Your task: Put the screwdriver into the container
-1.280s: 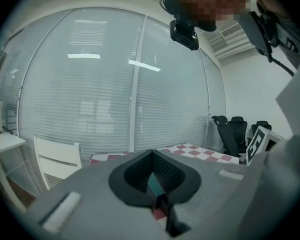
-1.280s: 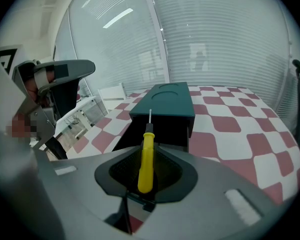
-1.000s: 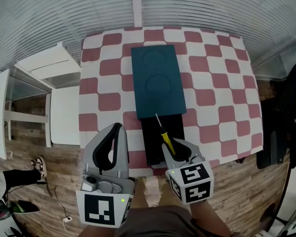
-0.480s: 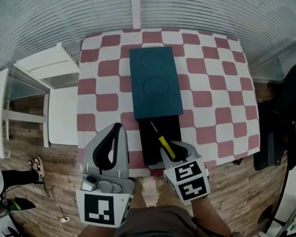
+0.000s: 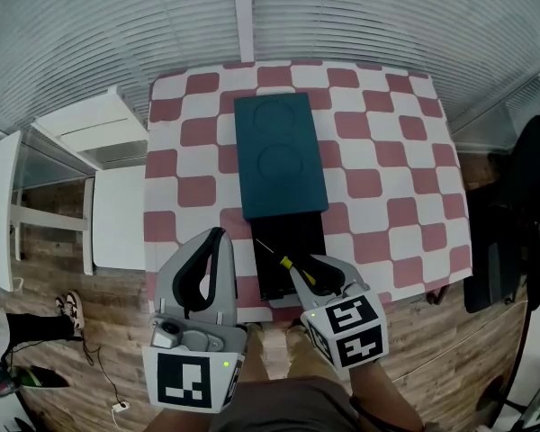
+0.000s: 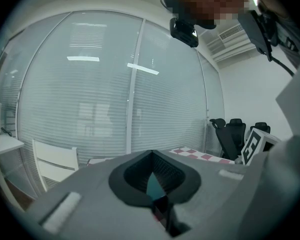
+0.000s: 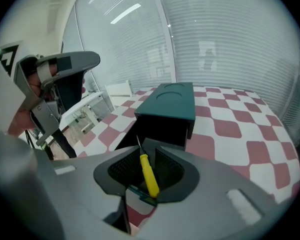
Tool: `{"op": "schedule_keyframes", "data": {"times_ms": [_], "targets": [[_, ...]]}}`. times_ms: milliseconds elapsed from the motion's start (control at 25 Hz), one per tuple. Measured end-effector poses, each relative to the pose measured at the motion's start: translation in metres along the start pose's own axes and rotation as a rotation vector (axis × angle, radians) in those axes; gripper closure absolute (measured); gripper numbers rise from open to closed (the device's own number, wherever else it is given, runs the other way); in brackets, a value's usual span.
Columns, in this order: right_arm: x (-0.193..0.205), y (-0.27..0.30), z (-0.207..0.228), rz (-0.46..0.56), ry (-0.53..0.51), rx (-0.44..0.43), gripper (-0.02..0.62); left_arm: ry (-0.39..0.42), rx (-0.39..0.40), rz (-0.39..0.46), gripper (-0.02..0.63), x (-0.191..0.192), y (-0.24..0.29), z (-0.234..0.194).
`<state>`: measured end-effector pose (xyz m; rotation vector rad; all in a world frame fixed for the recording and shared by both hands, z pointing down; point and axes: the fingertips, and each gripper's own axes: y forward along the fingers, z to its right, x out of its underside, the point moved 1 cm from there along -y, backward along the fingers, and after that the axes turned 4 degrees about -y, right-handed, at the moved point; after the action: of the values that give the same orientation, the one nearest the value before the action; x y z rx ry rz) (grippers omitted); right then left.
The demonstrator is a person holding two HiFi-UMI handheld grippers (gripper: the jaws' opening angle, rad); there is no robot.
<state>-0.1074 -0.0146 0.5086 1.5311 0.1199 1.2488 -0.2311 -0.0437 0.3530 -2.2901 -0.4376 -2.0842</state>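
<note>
Since a second ago the screwdriver (image 5: 292, 266) has tipped leftward, its tip now over the container's (image 5: 306, 237) open black end on the counter (image 5: 387, 205). The right tool (image 5: 317, 273) has just been spreading its jaws, so the yellow handle lies loose between them. To finish well, I judge, hold low over the container's near end, clear of its teal lid (image 5: 279, 156), and let the screwdriver slide in tip-first; the left tool (image 5: 211, 237), pressed together and empty, waits left of the container.
</note>
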Motion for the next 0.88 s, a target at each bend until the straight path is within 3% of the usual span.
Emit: {"op": "schedule_keyframes", "data": {"times_ms": [320, 440, 880], "targets": [[-0.044, -0.054, -0.001, 0.219, 0.023, 0.022, 0.529, 0.027, 0.030, 0.065, 0.604, -0.035, -0.018, 0.028], [-0.073, -0.080, -0.001, 0.336, -0.006, 0.044, 0.568, 0.045, 0.045, 0.107, 0.604, -0.053, -0.022, 0.040], [-0.157, -0.188, -0.020, 0.698, -0.167, 0.151, 0.571, 0.096, 0.102, 0.255, 0.604, -0.117, -0.038, 0.077]]}}
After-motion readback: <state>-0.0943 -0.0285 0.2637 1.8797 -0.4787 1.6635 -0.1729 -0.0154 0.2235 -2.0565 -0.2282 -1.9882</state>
